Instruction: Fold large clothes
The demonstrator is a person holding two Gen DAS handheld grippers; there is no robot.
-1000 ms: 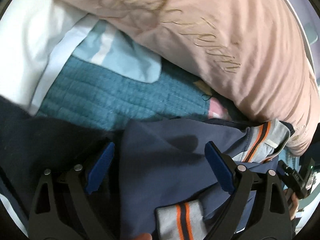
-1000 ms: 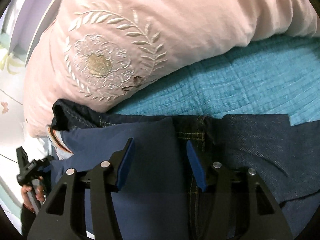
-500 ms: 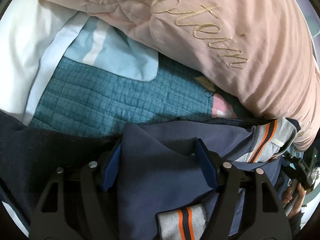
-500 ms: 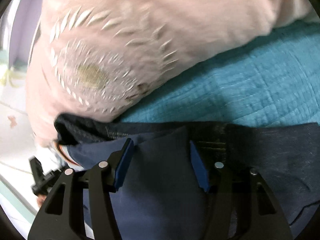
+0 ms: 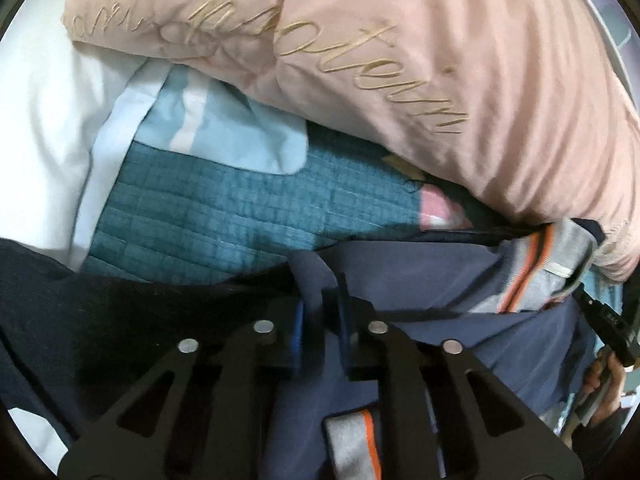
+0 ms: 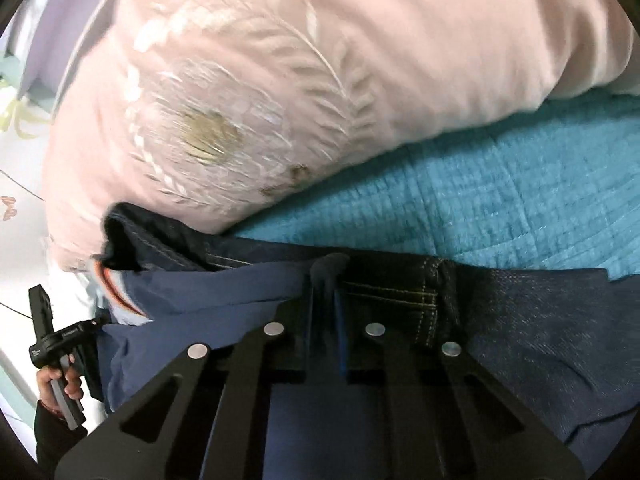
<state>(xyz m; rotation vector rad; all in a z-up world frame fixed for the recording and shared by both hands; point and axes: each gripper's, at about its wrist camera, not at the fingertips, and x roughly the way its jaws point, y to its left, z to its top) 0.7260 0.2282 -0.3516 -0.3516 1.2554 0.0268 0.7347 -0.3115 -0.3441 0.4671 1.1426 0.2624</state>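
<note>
Left wrist view: the left tool [image 5: 320, 320] pinches a raised fold of the navy jacket [image 5: 420, 280], which lies on the teal quilted bedspread [image 5: 240, 216]. Its grey cuff [image 5: 552, 264] carries orange and dark stripes. Above, a pink pillow [image 5: 440, 60] bears gold script, not legible.

Right wrist view: the right tool [image 6: 324, 320] grips another jacket fold beside dark jeans [image 6: 540, 320].
</note>
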